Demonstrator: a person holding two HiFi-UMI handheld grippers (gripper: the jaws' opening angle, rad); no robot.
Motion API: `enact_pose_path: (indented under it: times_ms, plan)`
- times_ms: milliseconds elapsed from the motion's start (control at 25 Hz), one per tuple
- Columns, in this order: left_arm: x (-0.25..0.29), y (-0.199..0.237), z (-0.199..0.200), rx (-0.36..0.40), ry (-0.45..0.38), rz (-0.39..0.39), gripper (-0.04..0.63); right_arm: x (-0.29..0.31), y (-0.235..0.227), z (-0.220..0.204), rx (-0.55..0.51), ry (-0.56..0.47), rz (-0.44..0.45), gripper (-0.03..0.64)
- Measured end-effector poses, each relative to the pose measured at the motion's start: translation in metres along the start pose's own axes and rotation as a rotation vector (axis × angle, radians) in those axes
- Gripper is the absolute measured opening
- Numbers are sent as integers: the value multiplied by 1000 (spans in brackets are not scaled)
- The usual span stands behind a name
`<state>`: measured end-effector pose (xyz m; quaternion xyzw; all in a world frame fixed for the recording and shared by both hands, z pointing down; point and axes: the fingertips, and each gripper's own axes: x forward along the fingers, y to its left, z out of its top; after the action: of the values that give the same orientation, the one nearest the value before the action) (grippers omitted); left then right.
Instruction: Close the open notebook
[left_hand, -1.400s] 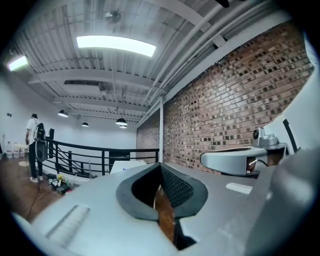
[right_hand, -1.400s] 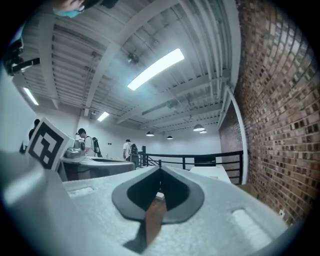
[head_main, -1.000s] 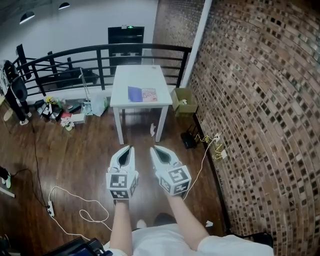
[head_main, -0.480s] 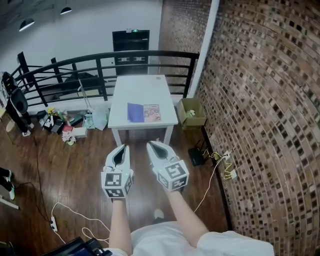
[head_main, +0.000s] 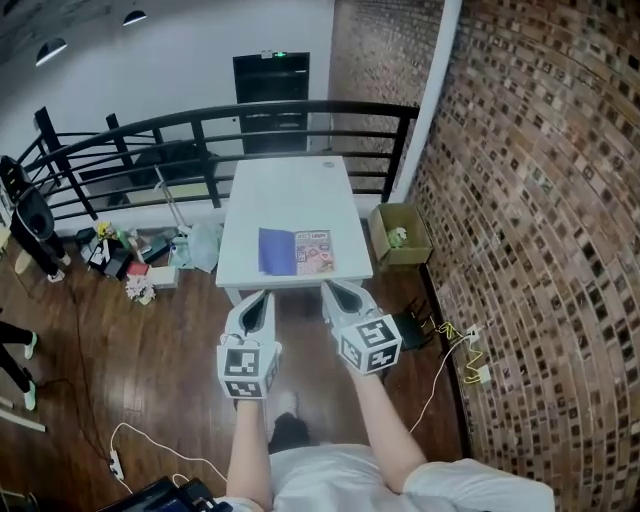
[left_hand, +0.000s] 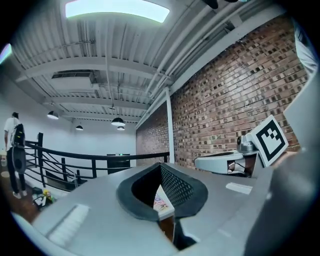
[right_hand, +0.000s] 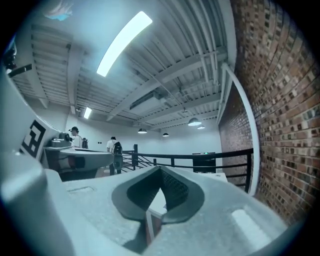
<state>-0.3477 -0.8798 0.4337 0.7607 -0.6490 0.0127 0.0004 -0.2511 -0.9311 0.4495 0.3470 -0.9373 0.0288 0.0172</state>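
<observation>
An open notebook (head_main: 296, 251) lies near the front edge of the white table (head_main: 290, 190), its left page blue and its right page printed in colour. My left gripper (head_main: 261, 298) and right gripper (head_main: 332, 290) are held level side by side, just short of the table's near edge, both pointing at it. Each is shut with nothing in it. In the left gripper view, the notebook (left_hand: 161, 202) shows through the hollow between the closed jaws of the left gripper (left_hand: 162, 189). The right gripper (right_hand: 159, 187) frames a bit of the table (right_hand: 156, 204) in the same way.
A black railing (head_main: 200, 125) runs behind the table, with a dark cabinet (head_main: 271, 85) beyond it. A brick wall (head_main: 540, 220) stands at the right and a cardboard box (head_main: 400, 236) sits beside the table. Cables (head_main: 460, 360) and clutter (head_main: 135, 260) lie on the wooden floor.
Both grippers have travelled forward with the person towards the table. The table and notebook now sit much closer, and the gripper tips have come up to the table's near edge. Jaws stayed shut.
</observation>
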Motion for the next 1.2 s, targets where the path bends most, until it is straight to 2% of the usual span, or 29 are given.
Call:
enact_pose_path:
  times_ms: [200,360,520,720,840,1040,1200]
  plan:
    - [81,51,16,-60,-35,-15,17,87,-17,20,-61,-11,34,-14]
    - [124,94,24,-48,-42,-54,17,144,-19,39,-48,-39,41,-14]
    - [153,131,14,-98,-48,-44,17,191,-16,18,-40,31,56,-14]
    - [197,152,-8,-91,-5,-43,17,237,-30,9,-35,55,111,-14]
    - [222,169,-17,-94,19,-10,17,259,-53,9,-23,57,127,-14]
    - [265,189,-32,-95,97,-19,17,293,-118,17,8,48,106,-14]
    - [291,217,-47,-129,141,56,17,314,-162,22,33,35,112,-14]
